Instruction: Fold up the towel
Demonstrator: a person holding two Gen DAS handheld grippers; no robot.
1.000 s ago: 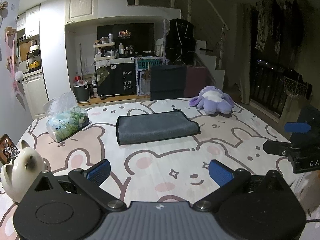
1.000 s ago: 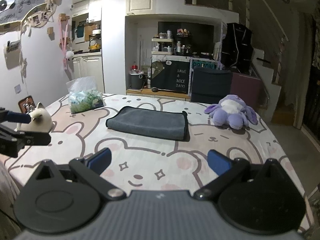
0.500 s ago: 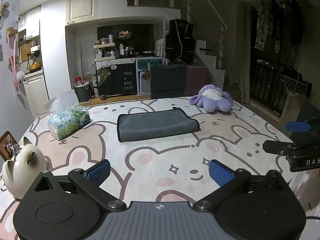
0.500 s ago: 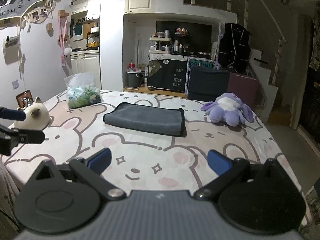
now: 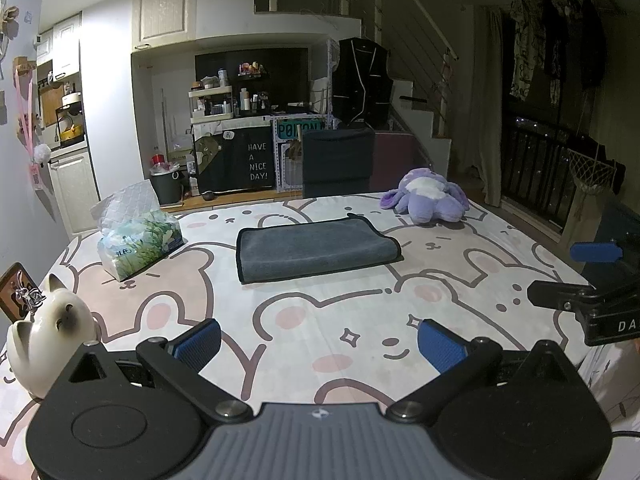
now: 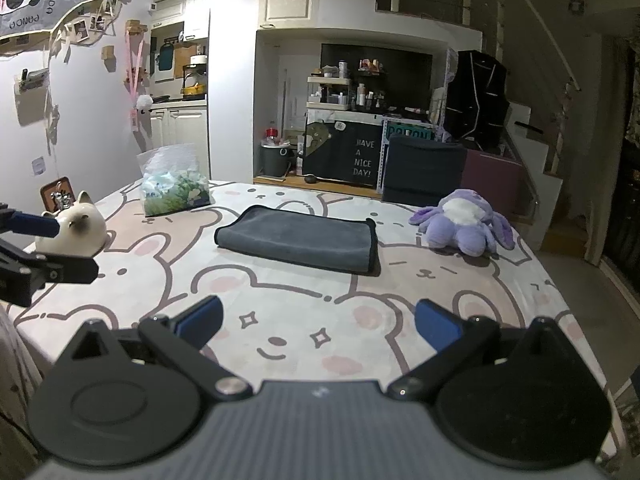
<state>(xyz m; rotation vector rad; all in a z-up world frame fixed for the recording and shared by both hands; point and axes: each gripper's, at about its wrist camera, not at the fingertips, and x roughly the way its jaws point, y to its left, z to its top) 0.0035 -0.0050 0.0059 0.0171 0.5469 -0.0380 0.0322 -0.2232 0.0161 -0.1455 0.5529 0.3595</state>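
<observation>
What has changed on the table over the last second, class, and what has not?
Both grippers, left gripper and right gripper, drew back a little from the towel, jaws open, nothing taken or released. The folded towel, tissue pack, cat figurine and purple plush stayed put.

Towel [image 5: 316, 249] on table [image 5: 360, 320], centre, far from both grippers. Tissue pack [image 5: 138, 242] left of towel. Cat figurine [image 5: 48, 328] at near left edge. Plush [image 5: 428, 196] far right of towel. Chair [image 5: 338, 162] behind table, beyond towel.
</observation>
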